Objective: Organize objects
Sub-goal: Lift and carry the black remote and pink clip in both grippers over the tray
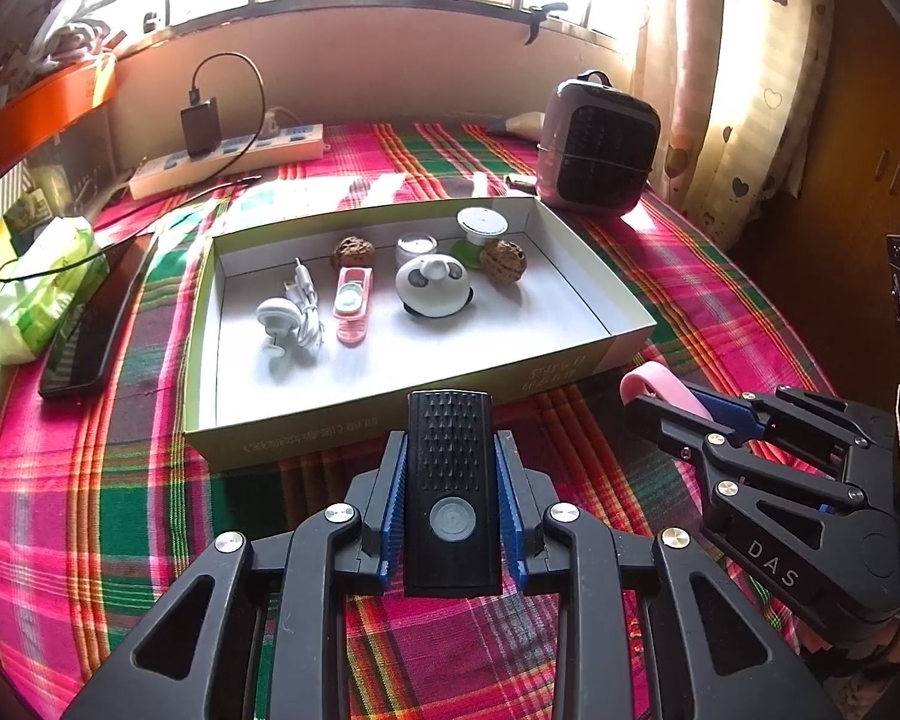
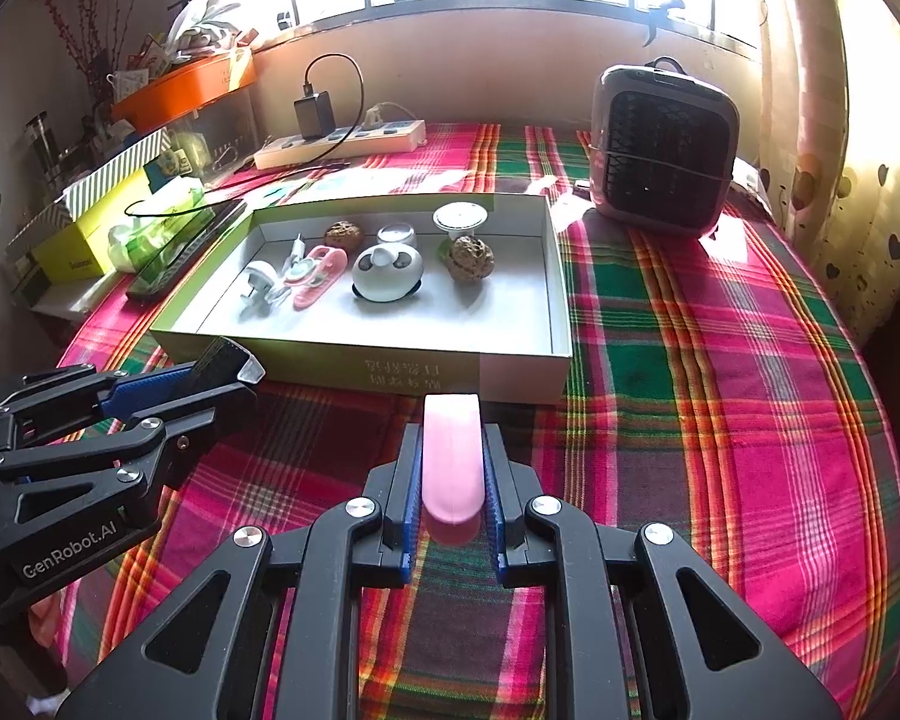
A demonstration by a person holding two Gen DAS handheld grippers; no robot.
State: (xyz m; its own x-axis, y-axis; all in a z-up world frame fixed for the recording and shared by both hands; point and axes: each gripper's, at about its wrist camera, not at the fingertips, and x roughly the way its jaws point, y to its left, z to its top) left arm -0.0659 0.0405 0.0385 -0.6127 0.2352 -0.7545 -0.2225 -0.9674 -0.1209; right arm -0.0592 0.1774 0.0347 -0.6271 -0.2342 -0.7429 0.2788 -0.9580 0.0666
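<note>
An open shallow box (image 1: pixel 576 360) (image 2: pixel 522 369) lies on the plaid cloth. It holds a panda-shaped case (image 1: pixel 432 288) (image 2: pixel 387 273), two walnuts (image 1: pixel 503 261) (image 2: pixel 471 258), a pink holder (image 1: pixel 352 303) (image 2: pixel 321 276), a white cable with plug (image 1: pixel 291 315) (image 2: pixel 264 288) and small white pots. My left gripper (image 1: pixel 450 480) (image 2: pixel 210 375) is shut on a black ridged device (image 1: pixel 450 486) (image 2: pixel 222 363) just in front of the box. To its right, my right gripper (image 2: pixel 453 474) (image 1: pixel 672 402) is shut on a flat pink piece (image 2: pixel 452 462) (image 1: pixel 660 387).
A small heater (image 1: pixel 600 144) (image 2: pixel 666 144) stands behind the box at the right. A power strip (image 1: pixel 234 159) (image 2: pixel 342 141) with a charger lies at the back. A dark phone (image 1: pixel 90 324) (image 2: pixel 186 252) and a tissue pack (image 1: pixel 36 294) lie left of the box.
</note>
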